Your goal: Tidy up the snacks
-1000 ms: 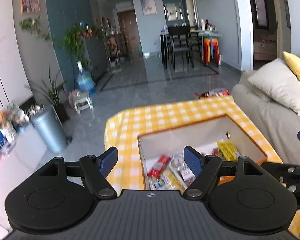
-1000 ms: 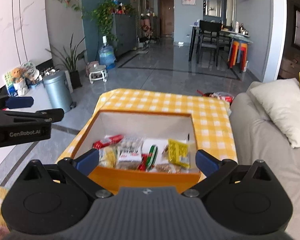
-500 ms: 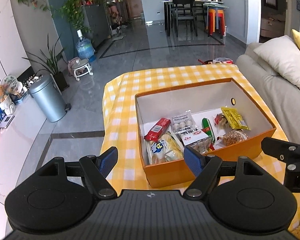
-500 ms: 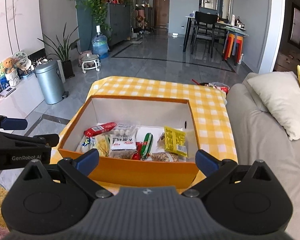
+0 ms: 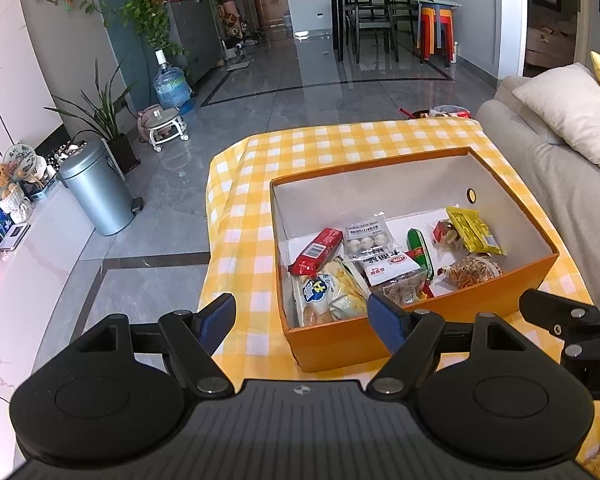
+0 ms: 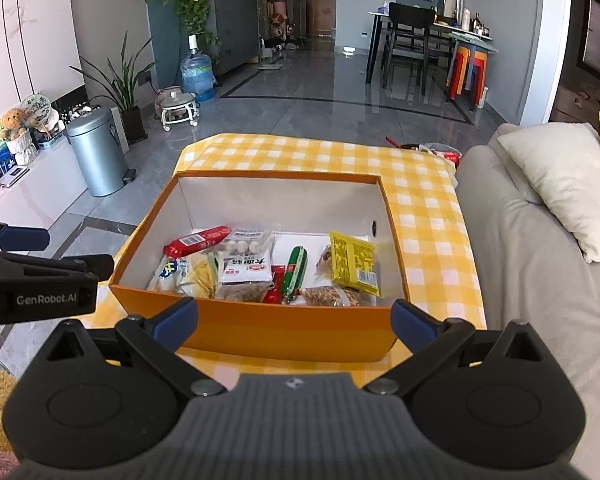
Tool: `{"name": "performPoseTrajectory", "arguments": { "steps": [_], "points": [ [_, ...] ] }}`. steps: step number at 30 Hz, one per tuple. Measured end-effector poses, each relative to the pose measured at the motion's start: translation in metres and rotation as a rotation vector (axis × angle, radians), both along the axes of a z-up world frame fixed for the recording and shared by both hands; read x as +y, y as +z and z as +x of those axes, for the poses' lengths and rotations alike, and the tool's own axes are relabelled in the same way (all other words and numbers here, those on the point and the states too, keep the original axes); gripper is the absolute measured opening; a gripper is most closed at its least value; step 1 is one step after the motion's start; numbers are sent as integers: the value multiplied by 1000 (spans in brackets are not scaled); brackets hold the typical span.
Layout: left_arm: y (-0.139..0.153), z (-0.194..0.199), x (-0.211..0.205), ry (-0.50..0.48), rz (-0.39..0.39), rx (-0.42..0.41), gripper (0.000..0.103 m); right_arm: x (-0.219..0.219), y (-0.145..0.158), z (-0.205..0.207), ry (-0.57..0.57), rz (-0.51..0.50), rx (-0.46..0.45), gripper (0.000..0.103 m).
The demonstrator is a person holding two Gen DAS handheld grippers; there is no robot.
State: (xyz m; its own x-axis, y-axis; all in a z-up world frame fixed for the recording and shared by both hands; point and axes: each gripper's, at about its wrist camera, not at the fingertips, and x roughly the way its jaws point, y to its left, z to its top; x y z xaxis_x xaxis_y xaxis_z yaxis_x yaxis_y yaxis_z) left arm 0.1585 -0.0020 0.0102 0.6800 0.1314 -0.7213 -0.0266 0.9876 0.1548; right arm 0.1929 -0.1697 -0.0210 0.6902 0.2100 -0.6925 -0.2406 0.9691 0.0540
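An orange box (image 5: 512, 292) (image 6: 260, 330) with a white inside stands on a table with a yellow checked cloth (image 5: 260, 184) (image 6: 432, 208). In it lie several snack packs: a red pack (image 5: 316, 250) (image 6: 198, 240), a yellow pack (image 5: 474, 230) (image 6: 354, 262), a green stick (image 5: 418, 248) (image 6: 296, 266) and a white pack (image 5: 386, 262) (image 6: 246, 270). My left gripper (image 5: 302, 320) is open and empty above the box's near left corner. My right gripper (image 6: 294, 320) is open and empty before the box's near wall.
A grey sofa (image 5: 560, 176) (image 6: 540, 264) with a cream cushion (image 6: 560, 176) stands right of the table. A grey bin (image 5: 96, 192) (image 6: 96, 156) stands on the floor at the left. A dining table and chairs are far back.
Both grippers have tilted downward and risen, so the inside of the box and the snacks show more fully. Both stay open and empty.
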Motion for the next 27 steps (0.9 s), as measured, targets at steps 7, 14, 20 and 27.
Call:
{"name": "performPoseTrajectory", "arguments": {
  "steps": [7,14,20,27],
  "points": [
    [-2,2,0,4,-3,10,88,1,-3,1,-1,-6,4,99],
    [-2,1,1,5,-5,12,88,3,-5,2,6,-3,15,99],
    [-5,1,1,6,-8,19,88,2,-7,2,2,-3,18,99],
    [-6,1,0,4,-11,26,88,1,-8,3,0,0,23,99]
  ]
}}
